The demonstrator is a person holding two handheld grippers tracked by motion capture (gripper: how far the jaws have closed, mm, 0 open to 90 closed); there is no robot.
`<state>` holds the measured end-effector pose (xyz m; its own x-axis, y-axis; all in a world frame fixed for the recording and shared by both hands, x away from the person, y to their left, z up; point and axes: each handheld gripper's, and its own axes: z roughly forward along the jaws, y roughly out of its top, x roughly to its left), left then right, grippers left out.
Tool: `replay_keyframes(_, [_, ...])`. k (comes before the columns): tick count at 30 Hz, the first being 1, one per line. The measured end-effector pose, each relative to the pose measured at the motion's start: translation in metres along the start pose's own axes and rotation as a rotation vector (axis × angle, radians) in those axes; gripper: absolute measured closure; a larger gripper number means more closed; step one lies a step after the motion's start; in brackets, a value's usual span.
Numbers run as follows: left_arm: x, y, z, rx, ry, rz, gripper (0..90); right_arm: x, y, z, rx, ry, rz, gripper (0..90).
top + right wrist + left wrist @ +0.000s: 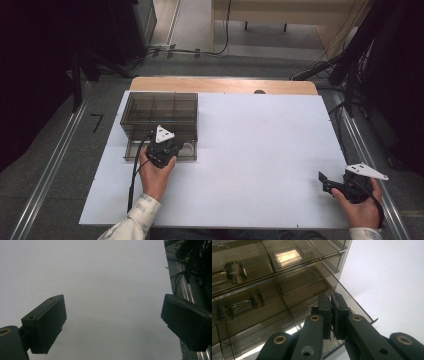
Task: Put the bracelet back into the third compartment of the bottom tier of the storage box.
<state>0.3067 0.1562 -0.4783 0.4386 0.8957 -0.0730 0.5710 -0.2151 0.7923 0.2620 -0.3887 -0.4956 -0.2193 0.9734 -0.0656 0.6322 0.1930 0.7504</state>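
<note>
A smoky see-through drawer cabinet (159,112) stands at the table's back left. Its bottom drawer (186,151) is pulled out toward me. In the left gripper view the cabinet (287,272) has hexagonal knobs on its upper drawer fronts, and the open drawer's thin wall (359,308) runs past the jaws. My left gripper (161,150) is at the drawer's front, and its jaws (333,315) are pressed together on a thin edge of that drawer. My right gripper (327,181) hovers open near the table's front right corner, with bare white table between its jaws (112,322).
The white table top (260,150) stretches wide between the two hands. A wooden strip (225,85) borders its far edge. Metal rails (367,165) run along both sides, with cables and dark stands on the floor beyond.
</note>
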Motion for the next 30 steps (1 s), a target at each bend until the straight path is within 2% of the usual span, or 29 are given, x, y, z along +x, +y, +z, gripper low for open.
replay_keyframes(15, [0.0009, -0.0015, 0.0027, 0.005, 0.007, 0.001, 86.6, 0.0002, -0.0001, 0.0005, 0.003, 0.0, 0.0, 4.6])
replay_keyframes(30, [-0.0017, -0.0008, -0.0011, -0.009, 0.012, -0.001, 65.8, 0.0001, 0.0001, 0.0003, 0.001, 0.001, 0.001, 4.6])
